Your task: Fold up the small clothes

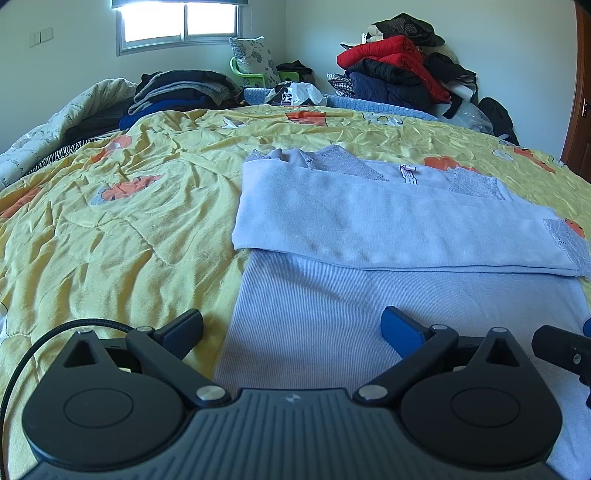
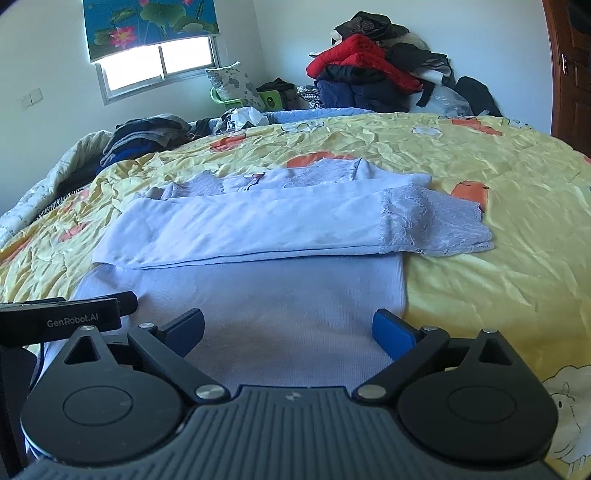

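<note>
With both sleeves folded across the pale blue top (image 2: pixel 258 229), I see my left gripper (image 1: pixel 291 328) and right gripper (image 2: pixel 288 326) spread wide (holding nothing).

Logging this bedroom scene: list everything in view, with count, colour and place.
top: one, pale lilac, lace cuffs, sleeves folded across, mid bed
quilt: one, yellow with orange prints, covering bed
coat pile: one heap, red, navy, black, far corner
folded clothes: one stack, grey, black, blue, far left
pillow: one, floral, under window
window: one, bright, back wall
left gripper: open, over top's left edge
right gripper: open, over top's right hem
</note>
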